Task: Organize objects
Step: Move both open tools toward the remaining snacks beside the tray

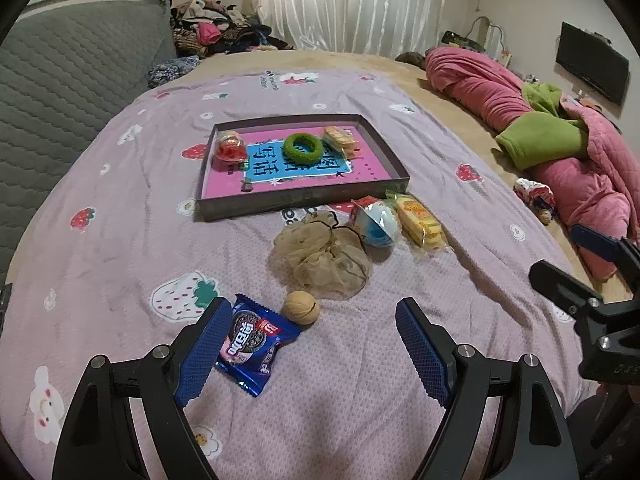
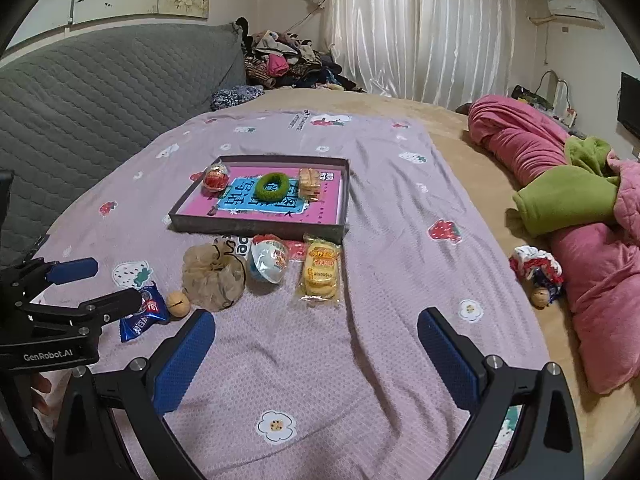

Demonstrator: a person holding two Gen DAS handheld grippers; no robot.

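A shallow dark tray point(image 1: 304, 198) point(image 2: 256, 226) with a pink bottom sits on the purple bedspread. It holds a red jelly cup point(image 1: 230, 148), a green ring point(image 1: 303, 147) and a yellow biscuit pack point(image 1: 340, 140). In front of it lie a beige mesh pouf point(image 1: 324, 258), a blue-white ball point(image 1: 376, 222), a yellow biscuit pack point(image 1: 420, 220), a walnut point(image 1: 301, 307) and a blue Oreo packet point(image 1: 254, 344). My left gripper point(image 1: 312, 348) is open, its left finger beside the Oreo packet. My right gripper point(image 2: 316, 354) is open and empty over bare bedspread.
A grey quilted headboard point(image 1: 60, 80) stands at the left. Pink and green bedding point(image 1: 560, 152) is heaped at the right, with a small patterned bundle point(image 2: 538, 270) beside it. Clothes point(image 1: 212, 32) are piled at the back.
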